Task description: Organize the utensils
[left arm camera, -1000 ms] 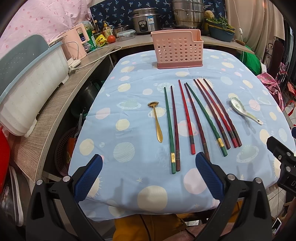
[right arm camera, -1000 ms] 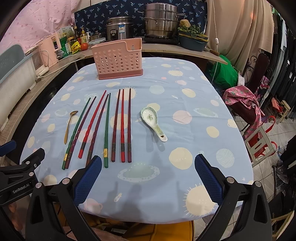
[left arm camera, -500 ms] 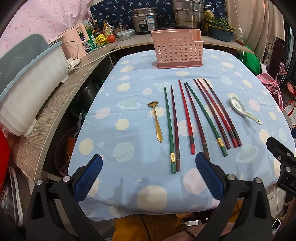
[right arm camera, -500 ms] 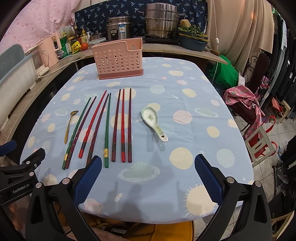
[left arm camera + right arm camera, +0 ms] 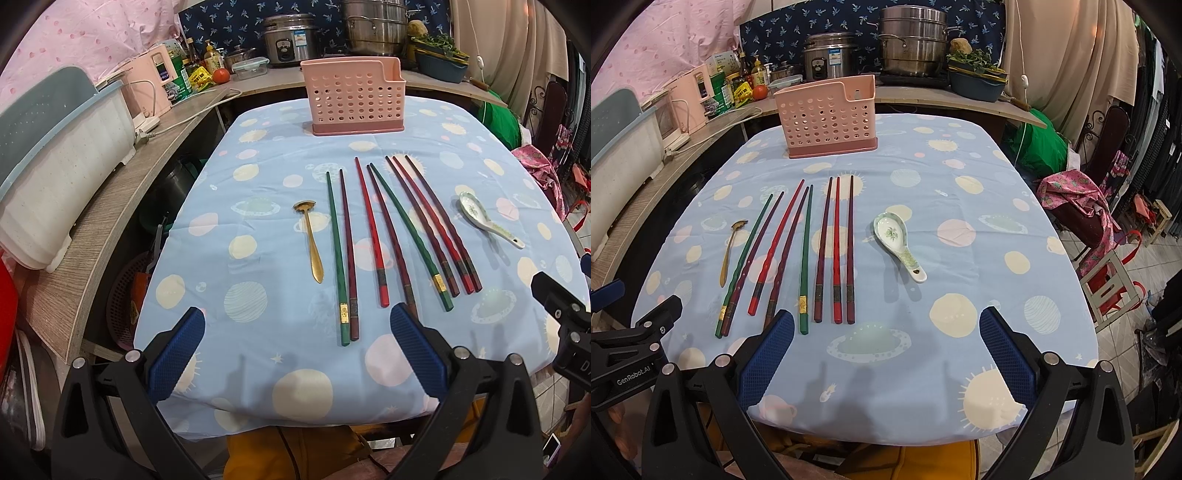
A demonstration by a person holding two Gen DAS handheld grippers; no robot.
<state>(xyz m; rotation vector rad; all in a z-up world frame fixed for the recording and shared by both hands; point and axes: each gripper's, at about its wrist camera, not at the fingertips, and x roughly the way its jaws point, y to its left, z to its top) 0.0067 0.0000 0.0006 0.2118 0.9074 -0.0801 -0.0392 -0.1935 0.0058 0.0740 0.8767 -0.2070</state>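
Several red, green and dark chopsticks (image 5: 388,236) (image 5: 812,251) lie side by side on the blue patterned tablecloth (image 5: 258,295). Left of them rests a gold spoon (image 5: 312,243) (image 5: 729,251), and to their right a white ceramic spoon (image 5: 487,219) (image 5: 899,243). A pink perforated utensil holder (image 5: 356,98) (image 5: 829,116) stands upright at the table's far end. My left gripper (image 5: 295,350) hovers open over the near edge, short of the chopstick ends. My right gripper (image 5: 886,350) is open too, nothing between its fingers.
A wooden counter (image 5: 110,206) runs along the left with a white and blue bin (image 5: 55,155), a pink kettle (image 5: 151,85) and bottles. Steel pots (image 5: 912,44) stand behind the table. A chair with pink cloth (image 5: 1082,206) and a small stool (image 5: 1112,284) sit to the right.
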